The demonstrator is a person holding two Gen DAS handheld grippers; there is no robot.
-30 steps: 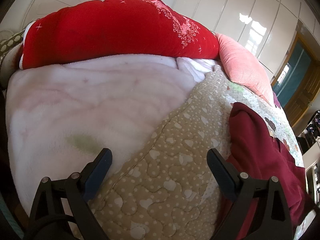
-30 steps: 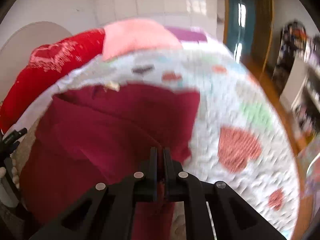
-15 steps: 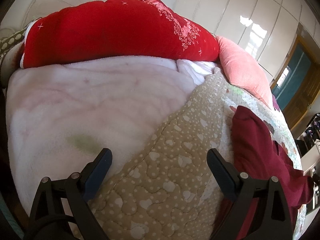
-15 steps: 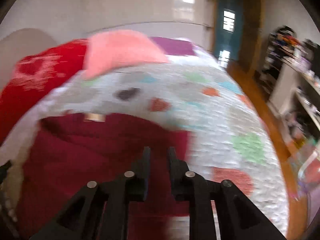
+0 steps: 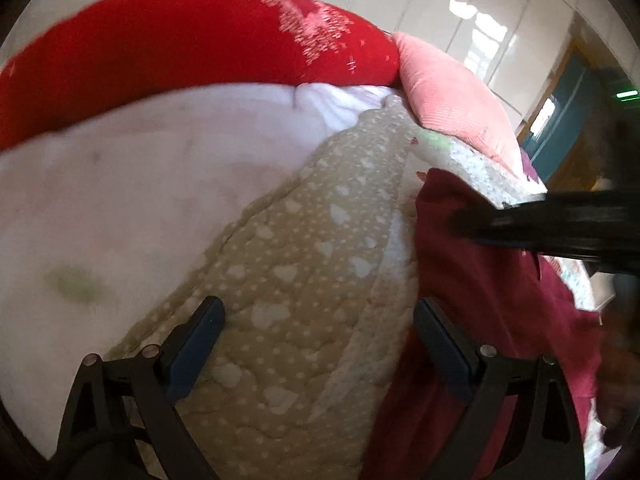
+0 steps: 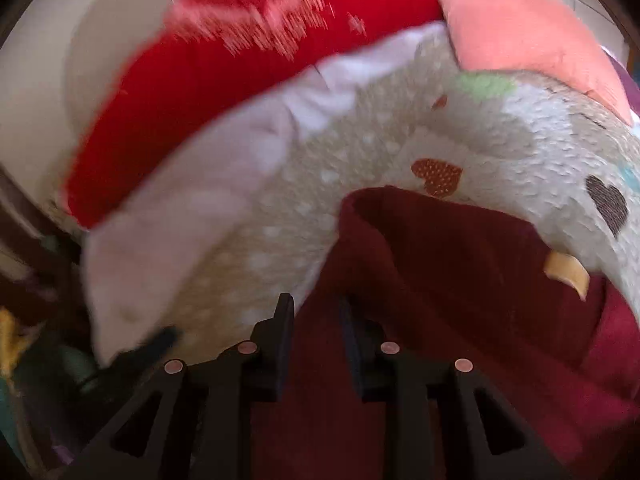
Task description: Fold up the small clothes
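Note:
A dark red garment (image 6: 448, 280) lies bunched on the quilted bedspread, with a tan label (image 6: 568, 274) near its right edge. My right gripper (image 6: 316, 320) hovers over its left part, partly open, and only cloth shows through the narrow gap. In the left wrist view the same garment (image 5: 480, 312) sits at the right, and my right gripper (image 5: 560, 232) crosses above it as a blurred black bar. My left gripper (image 5: 320, 332) is wide open over the beige heart-patterned quilt (image 5: 304, 272) and holds nothing; its right finger (image 5: 440, 340) is at the garment's edge.
A big red cushion (image 5: 180, 40) and a pink pillow (image 5: 452, 96) lie at the head of the bed. A pale pink fleece blanket (image 5: 120, 200) covers the left side. White cupboards and a teal door (image 5: 568, 112) stand beyond the bed.
My right gripper went from shut on the red garment to partly open, and swung left across it. The left gripper stayed open and shifted slightly toward the garment.

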